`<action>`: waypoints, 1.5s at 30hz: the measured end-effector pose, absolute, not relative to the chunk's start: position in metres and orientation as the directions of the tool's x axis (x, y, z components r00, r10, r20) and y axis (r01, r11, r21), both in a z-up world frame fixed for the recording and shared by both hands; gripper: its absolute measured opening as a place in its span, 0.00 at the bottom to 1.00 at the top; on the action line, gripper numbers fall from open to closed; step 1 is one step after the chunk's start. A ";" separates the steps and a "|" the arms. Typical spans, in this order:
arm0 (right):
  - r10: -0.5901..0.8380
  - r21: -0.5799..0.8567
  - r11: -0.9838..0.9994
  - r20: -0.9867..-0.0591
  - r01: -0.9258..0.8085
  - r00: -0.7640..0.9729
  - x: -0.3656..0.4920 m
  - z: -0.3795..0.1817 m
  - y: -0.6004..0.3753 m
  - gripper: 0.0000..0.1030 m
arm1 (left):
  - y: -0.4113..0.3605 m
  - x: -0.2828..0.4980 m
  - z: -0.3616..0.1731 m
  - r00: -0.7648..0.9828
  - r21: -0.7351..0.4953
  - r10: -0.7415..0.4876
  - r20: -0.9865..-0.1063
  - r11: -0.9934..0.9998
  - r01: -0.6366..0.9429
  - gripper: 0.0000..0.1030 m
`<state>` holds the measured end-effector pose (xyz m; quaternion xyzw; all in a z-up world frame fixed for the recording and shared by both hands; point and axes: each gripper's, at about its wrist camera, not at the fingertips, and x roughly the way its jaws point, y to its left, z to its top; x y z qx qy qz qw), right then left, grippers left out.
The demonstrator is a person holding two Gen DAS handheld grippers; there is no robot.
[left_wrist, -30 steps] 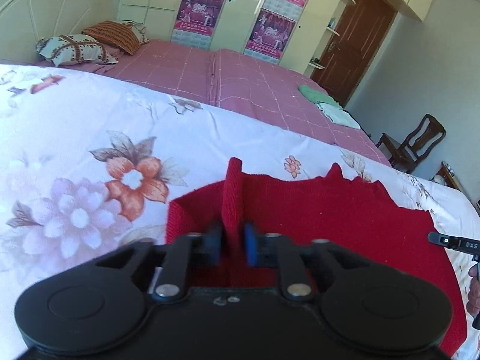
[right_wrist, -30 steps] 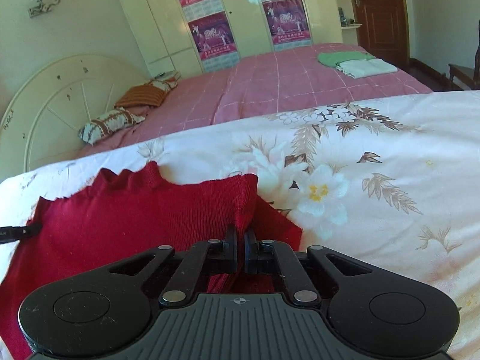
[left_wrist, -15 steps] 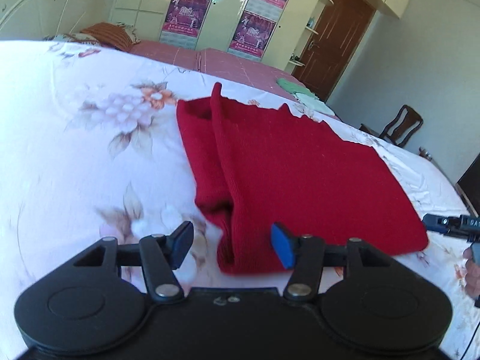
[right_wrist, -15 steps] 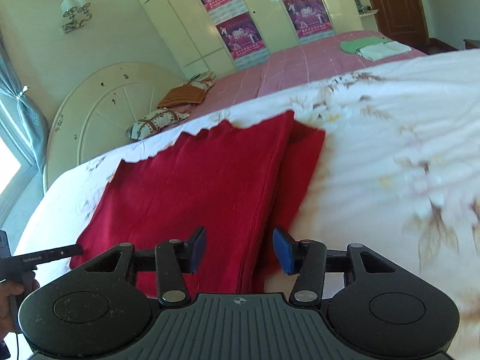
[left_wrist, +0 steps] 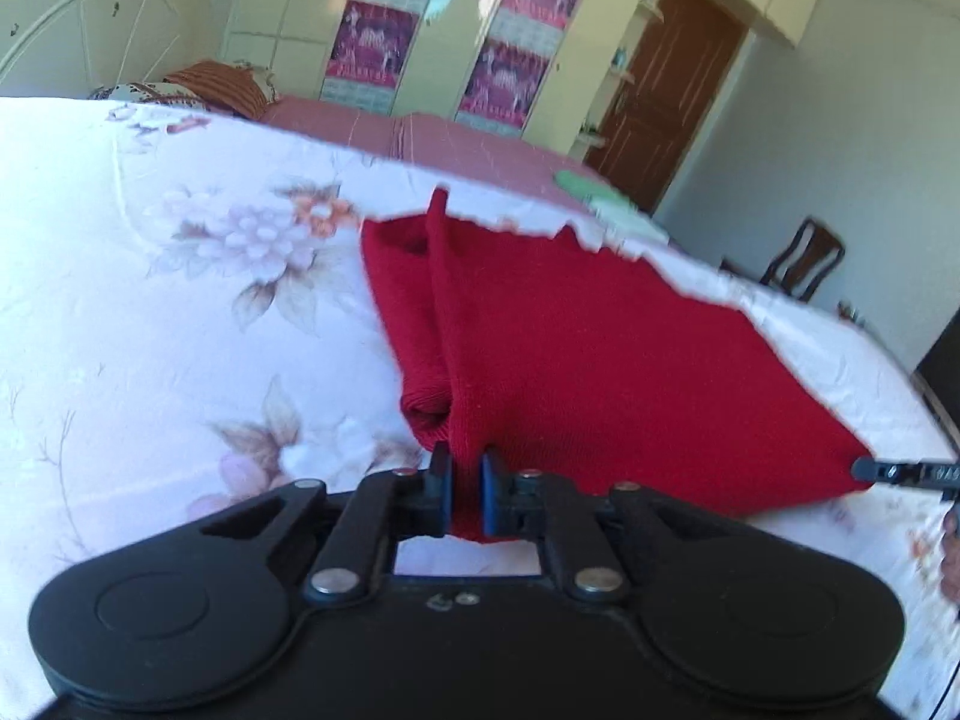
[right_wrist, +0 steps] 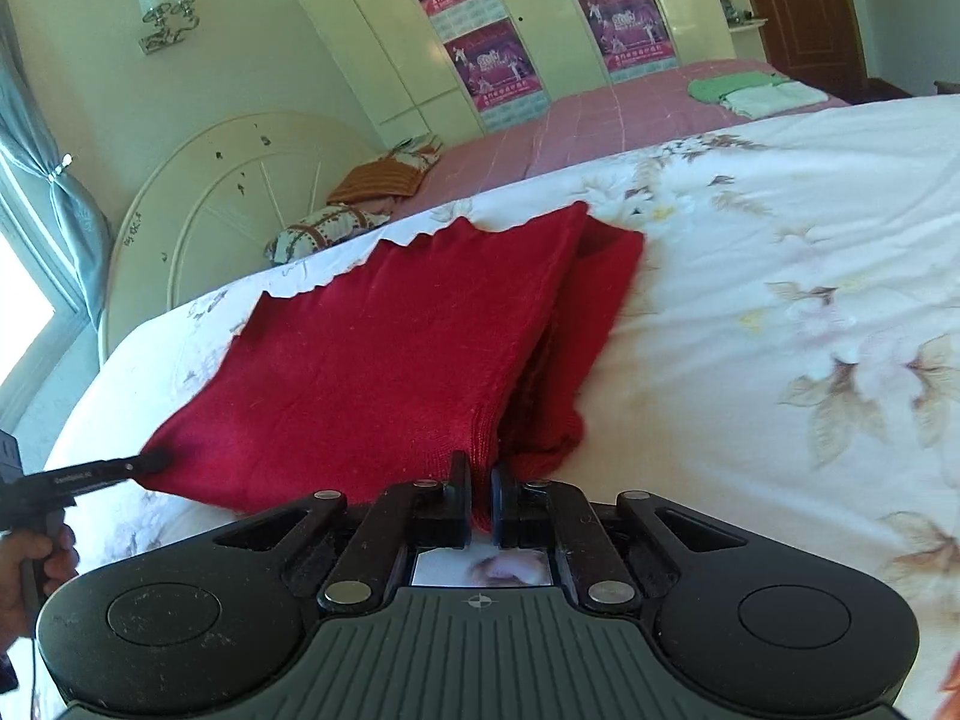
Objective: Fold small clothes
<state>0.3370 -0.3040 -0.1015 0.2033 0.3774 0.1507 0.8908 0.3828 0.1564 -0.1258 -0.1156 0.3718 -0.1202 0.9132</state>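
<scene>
A red knit garment (left_wrist: 600, 354) lies on the floral bedsheet (left_wrist: 150, 330), its sleeves folded in along both sides. My left gripper (left_wrist: 465, 483) is shut on the near left corner of the garment. My right gripper (right_wrist: 478, 489) is shut on the near right corner of the same garment (right_wrist: 390, 360). The right gripper's tip (left_wrist: 900, 471) shows at the garment's right corner in the left wrist view. The left gripper's tip (right_wrist: 108, 468) shows at its left corner in the right wrist view.
A second bed with a pink cover (right_wrist: 600, 120) stands behind, with folded green and white clothes (right_wrist: 750, 93) and pillows (right_wrist: 336, 222) on it. A wardrobe with posters (right_wrist: 492, 60), a brown door (left_wrist: 666, 96) and a wooden chair (left_wrist: 804, 264) line the room.
One second ago both grippers held the garment's far part. Half a second ago both were open near its near edge. Now both have shut on the near corners.
</scene>
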 end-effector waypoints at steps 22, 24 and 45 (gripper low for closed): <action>0.310 0.159 0.947 -0.679 -0.279 0.665 0.513 -0.104 -0.167 0.12 | 0.005 0.541 -0.127 0.671 -0.056 -0.303 -0.676 0.930 0.363 0.71; 0.305 0.103 0.939 -0.696 -0.329 0.651 0.515 -0.116 -0.164 0.12 | 0.023 0.544 -0.136 0.689 -0.017 -0.268 -0.673 0.937 0.348 0.70; 0.291 0.036 0.930 -0.681 -0.366 0.672 0.457 -0.119 -0.150 0.27 | 0.023 0.472 -0.129 0.734 -0.025 -0.262 -0.626 0.948 0.317 0.76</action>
